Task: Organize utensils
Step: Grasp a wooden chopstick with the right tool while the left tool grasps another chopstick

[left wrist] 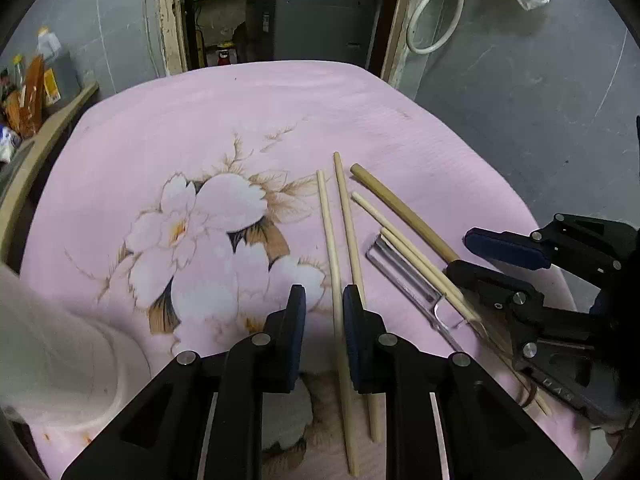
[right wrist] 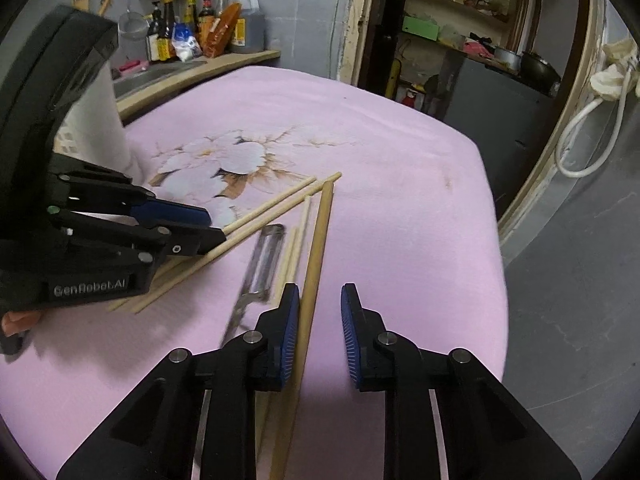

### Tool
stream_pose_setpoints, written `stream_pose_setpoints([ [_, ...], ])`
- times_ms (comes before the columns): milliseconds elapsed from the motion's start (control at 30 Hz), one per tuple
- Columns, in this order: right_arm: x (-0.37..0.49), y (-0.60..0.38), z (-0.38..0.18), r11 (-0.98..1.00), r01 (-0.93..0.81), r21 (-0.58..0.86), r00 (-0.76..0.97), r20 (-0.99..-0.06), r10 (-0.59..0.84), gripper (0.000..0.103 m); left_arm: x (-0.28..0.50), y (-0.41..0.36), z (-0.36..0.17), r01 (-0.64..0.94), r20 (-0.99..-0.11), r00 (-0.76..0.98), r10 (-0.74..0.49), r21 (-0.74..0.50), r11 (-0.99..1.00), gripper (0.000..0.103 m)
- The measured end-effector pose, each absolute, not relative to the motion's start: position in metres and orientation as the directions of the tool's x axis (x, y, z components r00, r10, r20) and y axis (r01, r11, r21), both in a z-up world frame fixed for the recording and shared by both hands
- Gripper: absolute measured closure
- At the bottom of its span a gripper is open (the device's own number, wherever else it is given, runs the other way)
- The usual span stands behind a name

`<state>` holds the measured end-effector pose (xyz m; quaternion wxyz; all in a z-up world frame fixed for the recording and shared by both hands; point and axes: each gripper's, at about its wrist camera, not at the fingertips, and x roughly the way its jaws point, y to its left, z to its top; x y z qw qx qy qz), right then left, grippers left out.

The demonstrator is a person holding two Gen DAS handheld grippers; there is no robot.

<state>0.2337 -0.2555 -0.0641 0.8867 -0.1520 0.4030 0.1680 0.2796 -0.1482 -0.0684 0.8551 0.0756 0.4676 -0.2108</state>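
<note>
Left gripper (left wrist: 324, 312), lower centre of its own view: jaws stand narrow but not closed. One pale chopstick (left wrist: 338, 304) runs up through the gap; it lies near the right pad (left wrist: 354, 332) and clear of the left pad. A second chopstick (left wrist: 352, 240) passes beside and under the right finger. Whether either pad presses on wood cannot be told; no firm grip is evident.

Right gripper (right wrist: 320, 312), lower centre of its own view: jaws likewise narrow with a visible gap. A thicker wooden stick (right wrist: 318, 248) runs from the upper middle of the frame down along the inner face of the left pad (right wrist: 290, 332), touching or just beside it. The right pad stands apart from it. The stick is not clamped.

Utensils lie on a pink flowered cloth (left wrist: 240, 120), all in the right half of the left view: two chopsticks side by side, then a metal peeler (left wrist: 404, 280), two thinner sticks (left wrist: 408, 248) and the thick stick (left wrist: 404, 212) fanned toward the right gripper (left wrist: 492, 260). In the right view the peeler (right wrist: 260, 264) appears blurred, left of the thick stick.

A white basket (right wrist: 100, 132) stands at the cloth's left edge.
</note>
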Motion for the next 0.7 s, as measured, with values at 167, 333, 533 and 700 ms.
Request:
stream_pose_setpoints([
  [167,0.248,-0.257,-0.067,0.906,-0.402,-0.131,0.61,-0.776,0.158,0.087,0.297,-0.151,-0.07,0.416,-0.842,0.448,-0.302,-0.103,0.904,0.087],
  [333,0.267,-0.262,-0.067,0.91,-0.413,-0.041,0.544,-0.812,0.21,0.085,0.307,-0.152,-0.07,0.406,-0.852,0.422,-0.311,-0.129,0.905,0.093],
  [533,0.264,-0.26,-0.065,0.913,-0.407,-0.021,0.539,-0.813,0.222,0.097,0.298,-0.152,-0.067,0.402,-0.85,0.429,-0.305,-0.123,0.907,0.101],
  [700,0.25,-0.273,-0.058,0.926,-0.375,0.037,0.569,-0.78,0.261,0.098,0.284,-0.145,-0.062,0.384,-0.823,0.459,-0.335,-0.157,0.91,0.101],
])
